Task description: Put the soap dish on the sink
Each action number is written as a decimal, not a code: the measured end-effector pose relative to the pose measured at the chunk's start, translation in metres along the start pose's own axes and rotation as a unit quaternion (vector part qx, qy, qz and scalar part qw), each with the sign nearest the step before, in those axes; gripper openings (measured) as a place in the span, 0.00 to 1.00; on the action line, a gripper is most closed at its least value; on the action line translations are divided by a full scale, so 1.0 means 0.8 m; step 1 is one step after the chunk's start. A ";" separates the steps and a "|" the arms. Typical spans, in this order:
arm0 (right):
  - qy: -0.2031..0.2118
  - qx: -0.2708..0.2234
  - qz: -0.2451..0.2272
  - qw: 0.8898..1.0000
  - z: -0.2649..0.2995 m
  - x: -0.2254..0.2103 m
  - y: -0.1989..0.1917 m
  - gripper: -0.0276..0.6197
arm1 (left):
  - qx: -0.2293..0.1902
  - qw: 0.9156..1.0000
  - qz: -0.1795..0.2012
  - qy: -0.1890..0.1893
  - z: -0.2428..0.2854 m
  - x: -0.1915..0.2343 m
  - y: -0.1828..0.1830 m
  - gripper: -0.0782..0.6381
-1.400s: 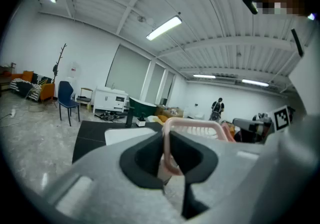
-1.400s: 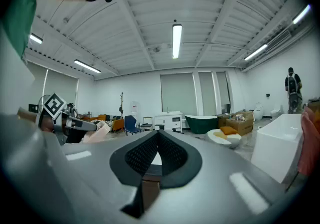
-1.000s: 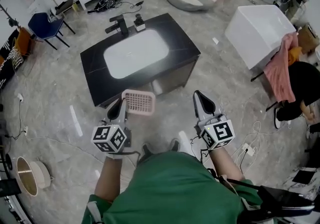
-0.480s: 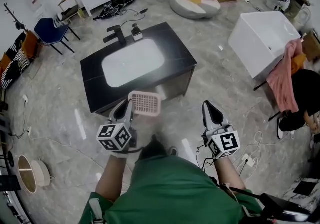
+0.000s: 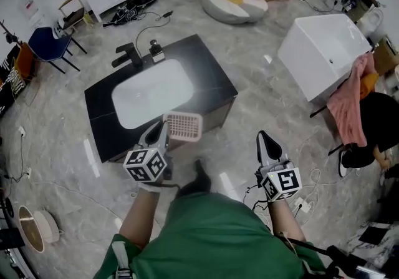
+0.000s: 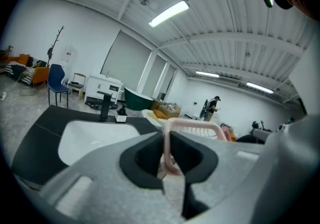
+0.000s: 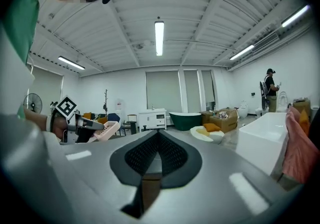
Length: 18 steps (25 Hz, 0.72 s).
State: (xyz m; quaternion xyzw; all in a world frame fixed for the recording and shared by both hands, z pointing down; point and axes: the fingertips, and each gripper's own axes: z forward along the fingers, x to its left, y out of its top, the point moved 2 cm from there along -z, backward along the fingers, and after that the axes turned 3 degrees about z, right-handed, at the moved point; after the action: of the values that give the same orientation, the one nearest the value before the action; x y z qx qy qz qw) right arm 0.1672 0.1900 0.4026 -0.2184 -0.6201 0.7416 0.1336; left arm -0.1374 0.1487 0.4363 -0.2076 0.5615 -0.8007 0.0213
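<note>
A pink slatted soap dish (image 5: 184,126) hangs in the air just short of the near edge of the sink (image 5: 206,87), a black counter with a white basin. My left gripper (image 5: 163,131) is shut on the dish's rim; in the left gripper view the pink rim (image 6: 192,128) is pinched between the dark pads, with the basin (image 6: 95,140) ahead and to the left. My right gripper (image 5: 267,144) is off to the right over the floor, shut with nothing in it; its pads (image 7: 158,152) meet. The dish (image 7: 107,130) shows at far left in the right gripper view.
A black tap (image 5: 129,55) and a small bottle (image 5: 156,51) stand at the basin's far edge. A white bathtub (image 5: 321,50) with a pink cloth (image 5: 350,93) lies at right. Cables and a power strip (image 5: 301,205) lie on the marble floor. A blue chair (image 5: 47,44) is at far left.
Both grippers have moved forward towards the sink together with the person. The soap dish, still held, is now closer to the counter's near edge.
</note>
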 end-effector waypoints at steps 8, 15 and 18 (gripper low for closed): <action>-0.022 0.030 -0.015 0.999 0.125 -0.060 0.040 0.04 | 0.004 1.000 -0.025 -0.012 0.147 0.057 0.045 0.17; -0.024 0.044 -0.014 0.999 0.208 -0.102 0.050 0.04 | 0.019 0.999 -0.039 -0.003 0.232 0.096 0.053 0.17; -0.008 0.046 -0.016 0.999 0.241 -0.119 0.049 0.04 | 0.023 0.999 -0.043 0.010 0.258 0.108 0.054 0.17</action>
State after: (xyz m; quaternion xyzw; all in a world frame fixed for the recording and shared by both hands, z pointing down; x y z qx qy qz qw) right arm 0.1587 -0.0283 0.4058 -0.1962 -0.5894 0.7692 0.1501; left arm -0.1515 -0.0742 0.4825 -0.2231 0.5332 -0.8159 -0.0140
